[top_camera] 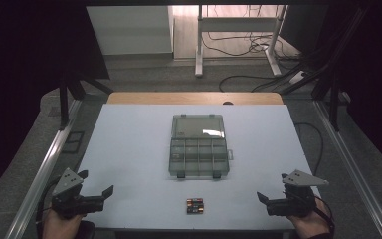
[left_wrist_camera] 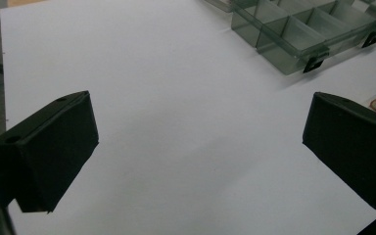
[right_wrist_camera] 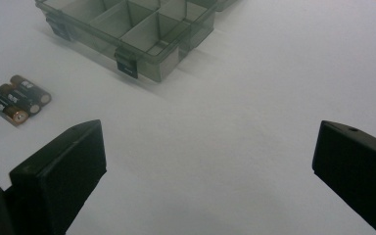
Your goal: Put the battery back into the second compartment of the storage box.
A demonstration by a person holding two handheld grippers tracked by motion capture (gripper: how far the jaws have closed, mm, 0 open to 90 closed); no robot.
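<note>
One white rectangular desk [top_camera: 129, 149] carries a smoky translucent plastic compartment box [top_camera: 199, 157] with its lid open at mid-desk, and a small cluster of dark, copper-ended batteries [top_camera: 195, 205] lying side by side near the front edge. The batteries sit between the left gripper [top_camera: 108, 190] and right gripper [top_camera: 261, 197], somewhat nearer the right. Both grippers' jaws are spread wide and hold nothing.

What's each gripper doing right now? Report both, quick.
Left gripper: open, holding nothing, over bare table.
Right gripper: open, holding nothing, apart from the batteries and box.
</note>
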